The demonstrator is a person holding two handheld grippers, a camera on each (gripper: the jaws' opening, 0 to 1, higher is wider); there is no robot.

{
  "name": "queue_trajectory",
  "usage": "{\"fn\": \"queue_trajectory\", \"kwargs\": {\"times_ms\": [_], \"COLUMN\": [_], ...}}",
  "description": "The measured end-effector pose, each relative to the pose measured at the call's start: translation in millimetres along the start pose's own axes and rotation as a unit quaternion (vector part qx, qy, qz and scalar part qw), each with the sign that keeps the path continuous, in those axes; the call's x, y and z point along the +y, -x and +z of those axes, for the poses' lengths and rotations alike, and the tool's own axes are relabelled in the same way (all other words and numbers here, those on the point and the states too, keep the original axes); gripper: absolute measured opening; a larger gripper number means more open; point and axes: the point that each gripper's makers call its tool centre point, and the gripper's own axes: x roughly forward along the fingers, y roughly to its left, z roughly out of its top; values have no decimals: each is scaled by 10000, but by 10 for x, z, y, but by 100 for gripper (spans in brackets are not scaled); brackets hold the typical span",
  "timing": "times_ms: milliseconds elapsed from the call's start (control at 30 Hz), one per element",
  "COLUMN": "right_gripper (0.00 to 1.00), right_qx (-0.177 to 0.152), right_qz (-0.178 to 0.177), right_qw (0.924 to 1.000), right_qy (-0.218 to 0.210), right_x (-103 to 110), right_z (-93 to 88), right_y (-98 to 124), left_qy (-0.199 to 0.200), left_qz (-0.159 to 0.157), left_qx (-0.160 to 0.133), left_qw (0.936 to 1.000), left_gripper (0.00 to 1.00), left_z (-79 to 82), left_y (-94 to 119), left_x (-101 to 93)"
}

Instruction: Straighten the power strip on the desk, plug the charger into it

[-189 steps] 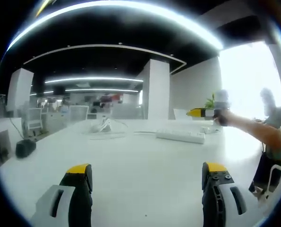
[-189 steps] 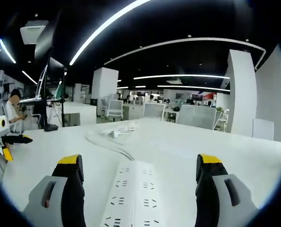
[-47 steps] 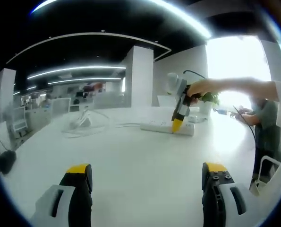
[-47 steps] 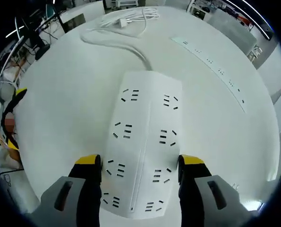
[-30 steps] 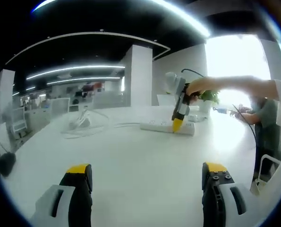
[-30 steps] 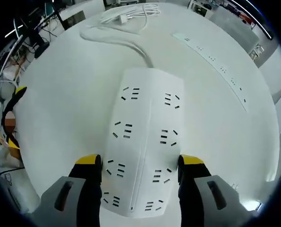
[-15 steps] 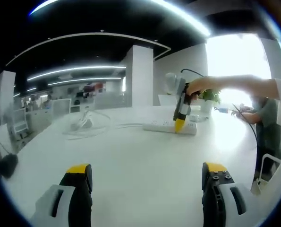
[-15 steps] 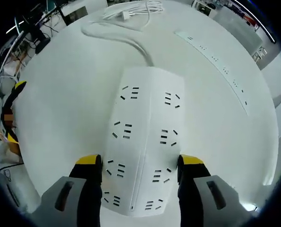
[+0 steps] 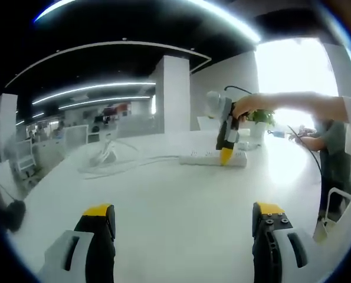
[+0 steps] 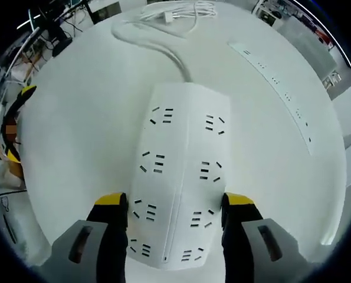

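Right gripper view: the right gripper (image 10: 174, 203) is clamping the near end of the white power strip (image 10: 180, 171) across its width, both yellow-tipped jaws pressing its long edges, strip lying flat on the white desk (image 10: 81, 141). Its cord is running off toward a loose coil with the charger (image 10: 166, 15) at the far edge. Step in hand, as I judge it: straightening the strip. Next move likely calls for swinging it square, releasing, then fetching the charger.

Left gripper view: the left gripper (image 9: 181, 221) is hovering over bare desk, jaws spread wide, grasping nothing. Farther off, the right gripper (image 9: 225, 154) is standing tip-down on the strip (image 9: 213, 158).
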Motion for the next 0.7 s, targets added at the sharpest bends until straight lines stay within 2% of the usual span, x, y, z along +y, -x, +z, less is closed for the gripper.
{"fn": "queue_trajectory", "kwargs": {"times_ms": [333, 700], "right_gripper": [63, 63], "right_qx": [0, 110], "right_qz": [62, 135], "right_qw": [9999, 9992], "right_qy": [145, 374], "right_x": [85, 84], "right_z": [-21, 2], "right_y": [9, 3], "left_qy": [-77, -97], "left_qz": [-155, -191], "left_qx": [51, 162], "left_qw": [9998, 9996], "left_gripper": [99, 99], "left_z": [59, 17], "left_y": [-66, -44], "left_x": [-83, -68]}}
